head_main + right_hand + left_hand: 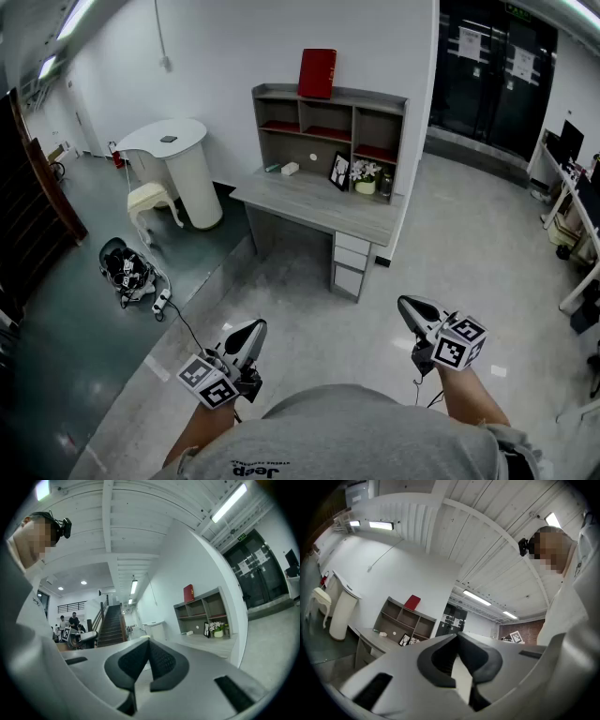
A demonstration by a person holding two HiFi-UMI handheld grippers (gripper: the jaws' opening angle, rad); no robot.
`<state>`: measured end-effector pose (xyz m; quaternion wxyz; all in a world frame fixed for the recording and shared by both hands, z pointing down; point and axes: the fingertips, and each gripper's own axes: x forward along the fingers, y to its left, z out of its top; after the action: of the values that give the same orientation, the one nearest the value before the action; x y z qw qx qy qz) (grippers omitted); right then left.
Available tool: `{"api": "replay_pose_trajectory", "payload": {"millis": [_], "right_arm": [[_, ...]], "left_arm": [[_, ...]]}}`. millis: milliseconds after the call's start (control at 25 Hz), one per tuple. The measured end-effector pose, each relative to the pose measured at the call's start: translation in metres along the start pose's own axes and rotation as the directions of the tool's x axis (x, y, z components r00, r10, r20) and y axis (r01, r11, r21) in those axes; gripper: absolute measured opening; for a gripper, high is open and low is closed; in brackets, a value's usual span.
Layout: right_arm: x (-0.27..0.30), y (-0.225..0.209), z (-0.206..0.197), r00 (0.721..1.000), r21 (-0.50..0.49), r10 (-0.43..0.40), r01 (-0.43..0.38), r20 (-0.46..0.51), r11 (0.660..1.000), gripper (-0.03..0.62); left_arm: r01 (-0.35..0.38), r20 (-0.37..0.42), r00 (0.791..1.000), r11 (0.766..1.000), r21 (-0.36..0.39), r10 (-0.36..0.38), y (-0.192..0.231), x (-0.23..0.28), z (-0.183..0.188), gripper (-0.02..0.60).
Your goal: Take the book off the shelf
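We are approaching the shelf (pixel 329 120) (book (pixel 317 73) atop it), left gripper (pixel 254 329) and right gripper (pixel 410 306) clenched empty; next, walking closer, opening jaws.

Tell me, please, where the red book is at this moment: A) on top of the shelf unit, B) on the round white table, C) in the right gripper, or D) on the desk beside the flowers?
A: the red book stands upright on the top board of the shelf unit.
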<state>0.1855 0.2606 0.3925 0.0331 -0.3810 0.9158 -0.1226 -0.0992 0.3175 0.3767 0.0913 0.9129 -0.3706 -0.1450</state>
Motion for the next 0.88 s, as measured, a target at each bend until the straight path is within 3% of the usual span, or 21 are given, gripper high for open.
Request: {"api": "replay_pose_trajectory", "payload": {"millis": [560,880], "right_arm": [[-0.002,-0.014,0.004,1.0,-0.006,-0.004,0.004,-0.007,1.0,-0.003],[-0.016,-0.032,0.009,1.0,0.048,-0.015,0.015,0.006,0.999,0.002]], "left_arm": [[0.005,0.001,1.0,1.0,-0.003,-0.005,-0.001,0.016,-0.003,0.015],[0.008,-0.013,1.0,1.0,0.0,-0.008,-0.013,0.035,-0.008,0.015]]}}
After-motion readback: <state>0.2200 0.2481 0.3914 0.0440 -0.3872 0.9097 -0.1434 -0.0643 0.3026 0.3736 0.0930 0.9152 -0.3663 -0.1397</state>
